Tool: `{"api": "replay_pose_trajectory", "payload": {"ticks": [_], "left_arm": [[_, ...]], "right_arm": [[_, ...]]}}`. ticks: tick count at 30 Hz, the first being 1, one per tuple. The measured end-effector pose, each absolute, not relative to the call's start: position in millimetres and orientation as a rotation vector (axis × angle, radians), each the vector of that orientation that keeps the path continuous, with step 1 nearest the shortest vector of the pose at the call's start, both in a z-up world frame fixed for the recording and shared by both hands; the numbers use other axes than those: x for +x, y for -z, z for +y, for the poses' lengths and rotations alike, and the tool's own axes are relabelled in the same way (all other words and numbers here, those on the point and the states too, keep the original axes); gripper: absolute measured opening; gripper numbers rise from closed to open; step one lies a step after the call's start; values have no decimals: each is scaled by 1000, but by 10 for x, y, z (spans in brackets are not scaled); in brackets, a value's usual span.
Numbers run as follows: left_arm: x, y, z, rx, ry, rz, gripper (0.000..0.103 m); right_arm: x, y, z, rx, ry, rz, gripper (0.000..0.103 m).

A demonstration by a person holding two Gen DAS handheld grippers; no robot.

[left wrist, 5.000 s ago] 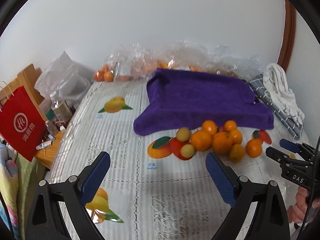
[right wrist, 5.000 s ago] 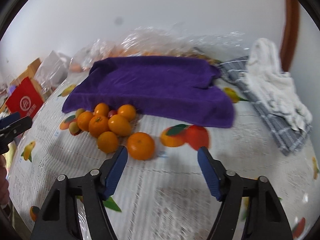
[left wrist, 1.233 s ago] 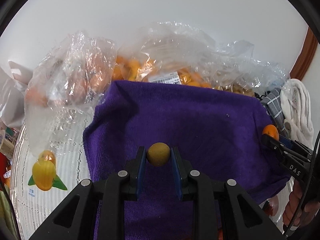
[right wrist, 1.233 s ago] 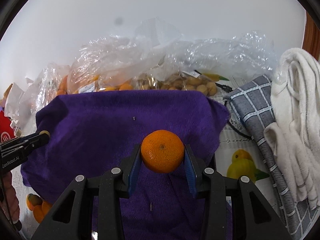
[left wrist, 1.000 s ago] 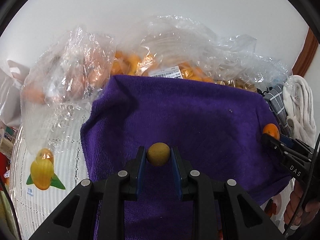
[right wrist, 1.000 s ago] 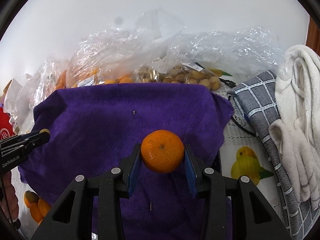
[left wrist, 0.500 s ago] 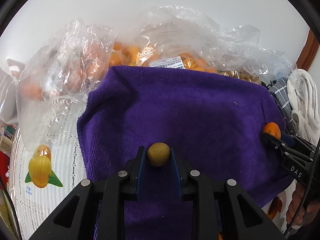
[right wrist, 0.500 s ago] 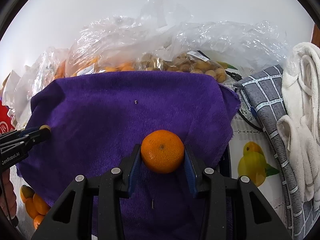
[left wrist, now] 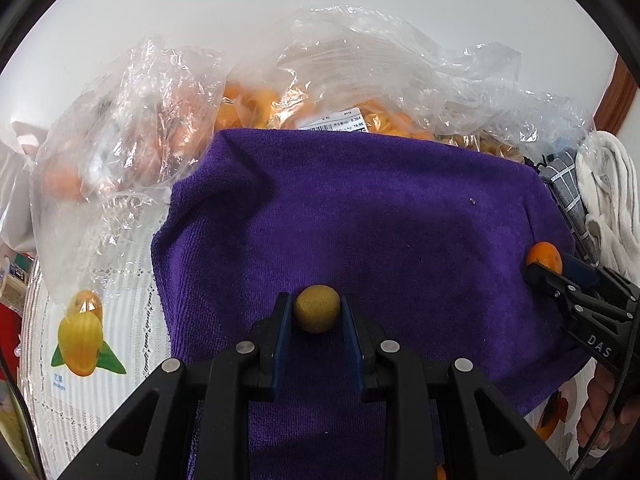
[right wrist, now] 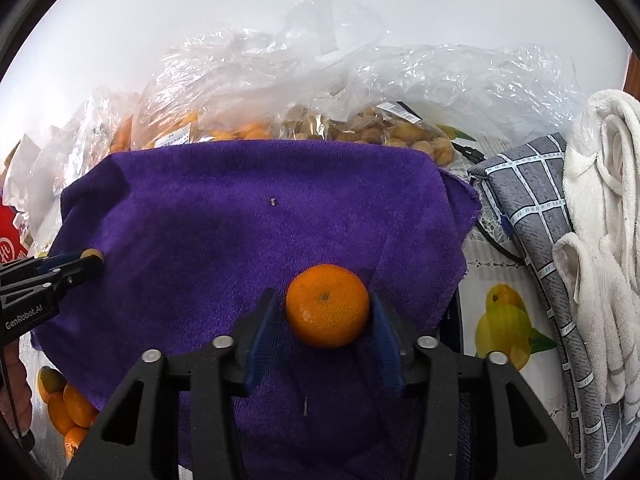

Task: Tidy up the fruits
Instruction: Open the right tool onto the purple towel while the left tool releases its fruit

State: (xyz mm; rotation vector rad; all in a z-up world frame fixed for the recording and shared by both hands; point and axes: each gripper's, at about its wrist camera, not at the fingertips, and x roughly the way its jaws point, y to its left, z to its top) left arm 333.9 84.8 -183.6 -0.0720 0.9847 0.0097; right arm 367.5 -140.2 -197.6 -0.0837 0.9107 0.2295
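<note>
Now the right gripper point(right wrist: 326, 328) is letting go: its jaws have just been opening, and the orange point(right wrist: 327, 305) is sitting between them on the purple towel point(right wrist: 248, 216), no longer squeezed. It could be rolling off the soft, bumpy cloth. The left gripper point(left wrist: 317, 322) is squeezing the small yellow fruit point(left wrist: 317, 308) over the towel; dropping it carelessly could make it roll away too.

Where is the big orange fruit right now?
The orange sits on the purple towel, between the right claw's jaws, which have just been opening and no longer press it.
</note>
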Motion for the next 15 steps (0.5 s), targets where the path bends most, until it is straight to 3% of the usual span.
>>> {"api": "replay_pose_trajectory", "payload": {"ticks": [1,5,11,15], "left_arm": [[3338,1842,843,-70,-8,988,24],[3332,1837,815,-70,2,993,27],[3281,1722,761,-86,29,978,50],[3172,1541,722,-68,14,921,51]], "right_arm": [[3667,1960,-1412,-80,-228,908,63],[3620,1875,-1458,-55,-218,892,66],[3448,1700,-1502,-52,-186,861,67],[3281,1529,-1556,-51,-160,827,67]]}}
